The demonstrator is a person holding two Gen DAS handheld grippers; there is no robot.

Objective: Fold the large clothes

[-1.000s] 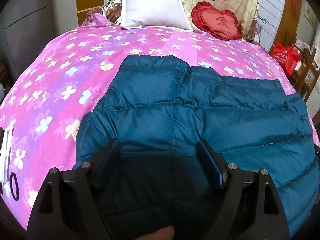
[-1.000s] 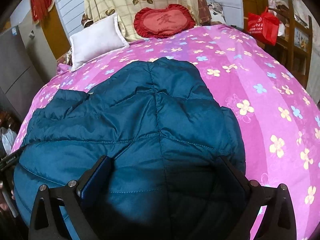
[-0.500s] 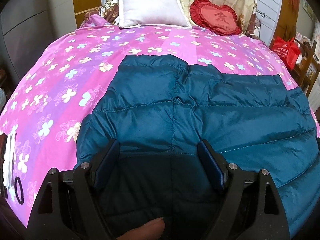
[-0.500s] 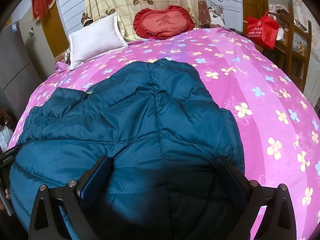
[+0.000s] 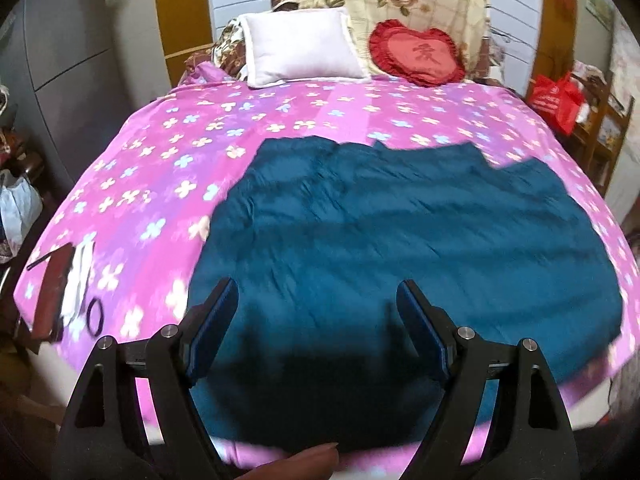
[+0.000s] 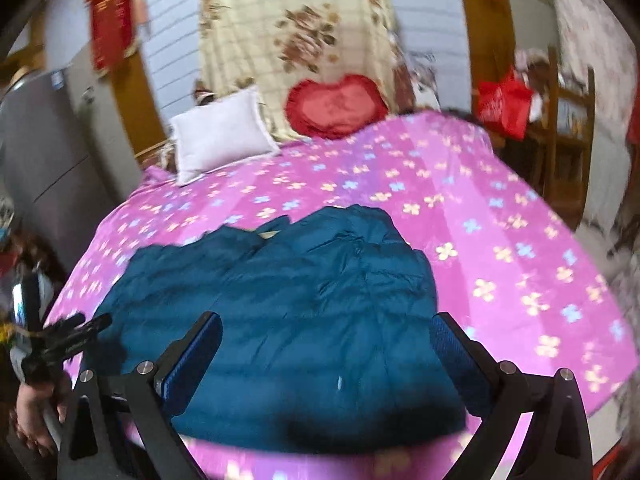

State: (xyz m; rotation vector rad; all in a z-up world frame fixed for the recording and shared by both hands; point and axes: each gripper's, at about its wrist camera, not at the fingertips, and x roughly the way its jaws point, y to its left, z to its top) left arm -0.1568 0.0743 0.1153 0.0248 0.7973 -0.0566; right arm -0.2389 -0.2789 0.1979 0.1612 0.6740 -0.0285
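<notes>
Both my left claw (image 5: 316,320) and right claw (image 6: 326,354) gape empty above the blurred jacket (image 5: 400,232), whose near hem they hide.

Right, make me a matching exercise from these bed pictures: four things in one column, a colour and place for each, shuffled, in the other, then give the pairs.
Things:
1. puffer jacket
2. plain pillow
3. heart cushion
4. hair tie

Descriptions:
A. red, at the head of the bed, to the right of the other cushion
B. black ring, near the bed's left front corner
C. teal, spread across the near half of the cover
D. white, at the head of the bed, on the left

Pairs: 1-C, 2-D, 3-A, 4-B
</notes>
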